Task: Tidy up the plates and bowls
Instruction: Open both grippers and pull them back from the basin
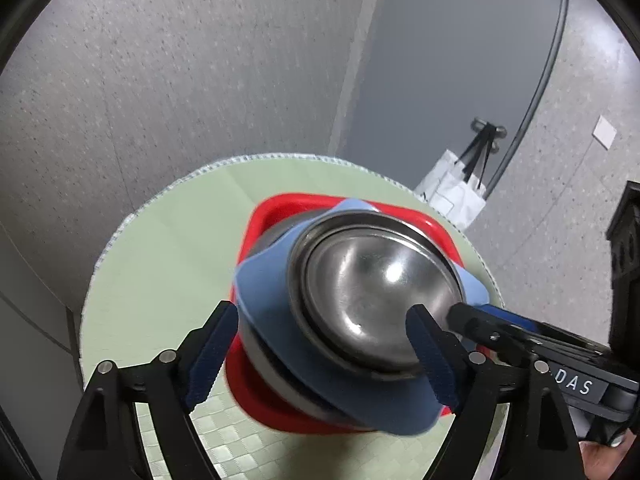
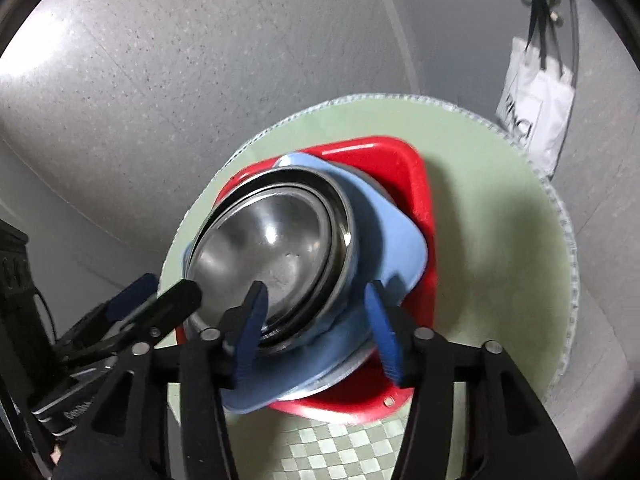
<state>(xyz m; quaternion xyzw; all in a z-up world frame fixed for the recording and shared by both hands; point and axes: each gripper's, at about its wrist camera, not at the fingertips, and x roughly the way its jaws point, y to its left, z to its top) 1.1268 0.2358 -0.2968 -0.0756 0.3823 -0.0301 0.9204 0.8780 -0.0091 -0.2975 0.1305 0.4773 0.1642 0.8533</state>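
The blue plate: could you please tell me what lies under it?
Under the blue plate a metal dish's rim shows, resting in the red tray. Anything deeper is covered.

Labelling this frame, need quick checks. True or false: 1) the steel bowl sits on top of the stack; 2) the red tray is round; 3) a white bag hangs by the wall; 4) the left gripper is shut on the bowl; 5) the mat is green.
1) True: the steel bowl tops the stack, above the blue plate.
2) False: the red tray is squarish with rounded corners.
3) True: a white bag hangs there.
4) False: the left gripper is open, its pads apart.
5) True: the mat is pale green.
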